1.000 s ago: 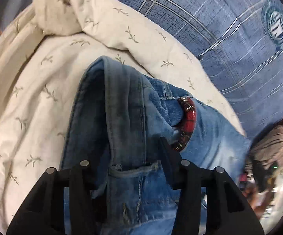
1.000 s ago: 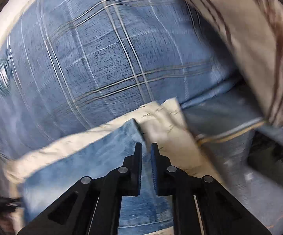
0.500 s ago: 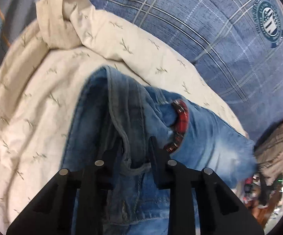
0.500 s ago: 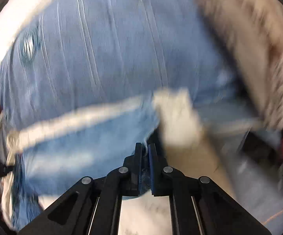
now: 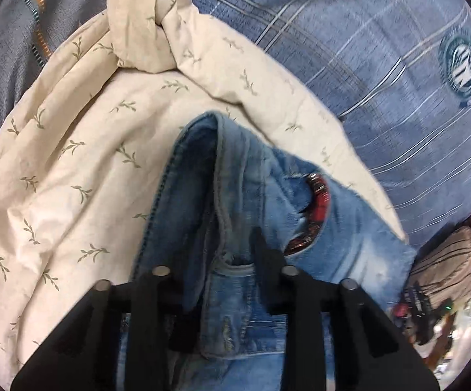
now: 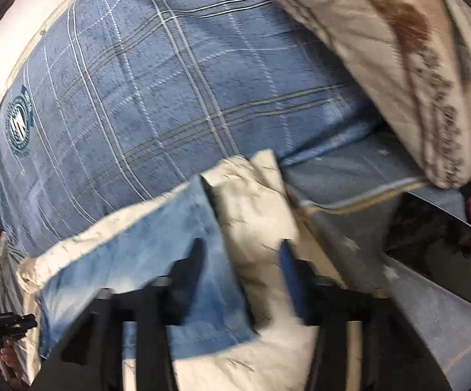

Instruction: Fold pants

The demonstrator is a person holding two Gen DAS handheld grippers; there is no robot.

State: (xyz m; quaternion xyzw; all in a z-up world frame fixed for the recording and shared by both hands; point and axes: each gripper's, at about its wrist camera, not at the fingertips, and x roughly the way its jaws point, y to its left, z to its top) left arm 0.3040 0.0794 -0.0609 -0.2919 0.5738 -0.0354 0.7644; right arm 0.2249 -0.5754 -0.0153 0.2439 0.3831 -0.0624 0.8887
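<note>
Between the black fingers of the left gripper (image 5: 225, 280) lie faded light-blue jeans (image 5: 235, 176) with a red-and-black checked pocket lining (image 5: 317, 208). Beyond them spreads a cream sheet (image 5: 72, 163) printed with small olive-green sprigs. Farther ahead lies a blue plaid cover (image 5: 366, 49) with white and grey lines and a teal round emblem (image 5: 460, 66).

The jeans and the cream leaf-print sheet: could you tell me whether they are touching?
Touching. In the left wrist view the jeans lie directly on the cream leaf-print sheet, denim edge pressed against it with no gap; the right wrist view shows the same.
</note>
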